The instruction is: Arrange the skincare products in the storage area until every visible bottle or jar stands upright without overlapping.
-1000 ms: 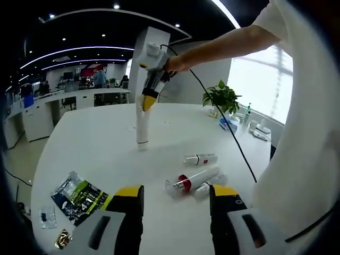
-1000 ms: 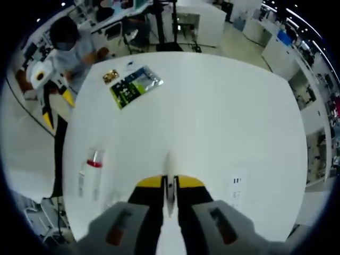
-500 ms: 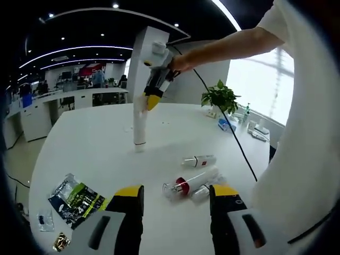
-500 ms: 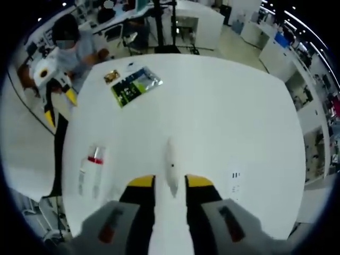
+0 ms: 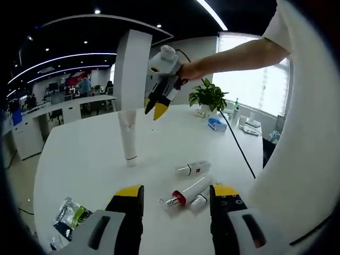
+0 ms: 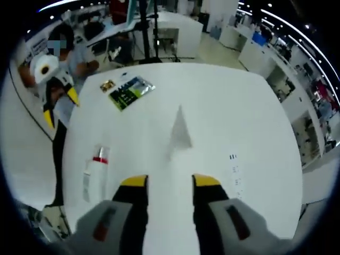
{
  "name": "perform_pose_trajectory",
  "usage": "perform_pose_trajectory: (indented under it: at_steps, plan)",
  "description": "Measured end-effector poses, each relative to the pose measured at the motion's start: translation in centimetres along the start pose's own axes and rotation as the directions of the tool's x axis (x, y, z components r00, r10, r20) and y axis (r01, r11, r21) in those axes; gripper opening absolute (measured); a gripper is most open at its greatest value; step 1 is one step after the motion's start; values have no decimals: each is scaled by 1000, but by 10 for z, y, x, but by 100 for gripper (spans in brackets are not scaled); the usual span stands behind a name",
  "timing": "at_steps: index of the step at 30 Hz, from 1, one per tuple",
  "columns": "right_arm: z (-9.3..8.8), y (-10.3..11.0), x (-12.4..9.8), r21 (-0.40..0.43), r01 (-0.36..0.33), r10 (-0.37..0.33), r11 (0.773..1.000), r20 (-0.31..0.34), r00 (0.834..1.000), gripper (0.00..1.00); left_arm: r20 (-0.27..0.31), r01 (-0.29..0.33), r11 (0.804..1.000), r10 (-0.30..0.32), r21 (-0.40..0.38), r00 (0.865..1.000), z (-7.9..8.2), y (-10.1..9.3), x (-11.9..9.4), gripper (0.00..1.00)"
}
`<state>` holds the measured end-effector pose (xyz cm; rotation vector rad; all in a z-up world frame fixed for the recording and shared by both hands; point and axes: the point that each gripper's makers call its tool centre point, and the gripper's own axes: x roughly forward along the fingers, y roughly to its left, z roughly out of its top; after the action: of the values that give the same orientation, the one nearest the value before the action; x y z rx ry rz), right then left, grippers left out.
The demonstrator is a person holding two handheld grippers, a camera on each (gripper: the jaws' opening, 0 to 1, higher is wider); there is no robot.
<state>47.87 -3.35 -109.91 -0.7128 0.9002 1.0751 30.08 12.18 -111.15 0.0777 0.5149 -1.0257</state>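
White tube upright, three bottles left lying.
Your right tool (image 5: 157, 109) hangs open above the white tube (image 5: 127, 139); left tool (image 5: 176, 197) wide, empty. Take the red-collared bottle (image 5: 184, 193), near the tube on the counter (image 5: 79, 159), by mid-body.

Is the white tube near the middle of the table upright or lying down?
Upright. The white tube stands on its cap end on the table, free of the open right tool above it.
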Motion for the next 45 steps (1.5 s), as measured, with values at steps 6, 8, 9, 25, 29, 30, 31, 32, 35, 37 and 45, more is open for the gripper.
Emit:
perform_pose_trajectory:
  at_steps: [6, 8, 9, 25, 29, 30, 31, 32, 35, 37, 45]
  plan:
    - [-14, 34, 3, 114, 29, -39, 993, 89, 995, 33, -18, 7, 1000, -7, 25, 1000, 9, 1, -6, 51]
    - [-13, 42, 5, 131, 29, -44, 991, 118, 992, 35, -21, 4, 1000, -3, 19, 1000, 10, 2, -8, 51]
    - [-11, 54, 7, 157, 19, -43, 987, 150, 988, 35, -21, 1, 1000, -1, 15, 1000, 11, 3, -9, 51]
    - [5, 142, 4, 330, 48, -189, 943, 412, 892, 35, 28, -7, 993, 10, -117, 1000, 42, 5, -20, 51]
    - [3, 154, -9, 361, 94, -253, 928, 426, 869, 35, 17, 7, 990, -5, -144, 1000, 46, 5, -12, 51]
    - [3, 155, -13, 388, 101, -279, 916, 437, 855, 34, 14, 14, 990, -13, -137, 1000, 49, 4, -10, 51]
    - [3, 158, -15, 405, 88, -281, 910, 446, 850, 34, 14, 19, 991, -17, -129, 1000, 51, 4, -8, 51]
    - [3, 162, -16, 389, 79, -265, 918, 451, 852, 34, 17, 22, 992, -20, -123, 1000, 54, 4, -6, 51]
    - [-8, 168, -12, 355, 104, -254, 929, 407, 877, 33, 32, 27, 993, -24, -117, 999, 64, 8, 1, 51]
    - [-11, 168, -10, 354, 100, -246, 930, 394, 886, 33, 46, 30, 992, -25, -122, 999, 70, 9, 4, 51]
    - [-18, 165, -11, 362, 132, -267, 923, 354, 896, 34, 54, 52, 993, -46, -111, 997, 71, 6, 13, 51]
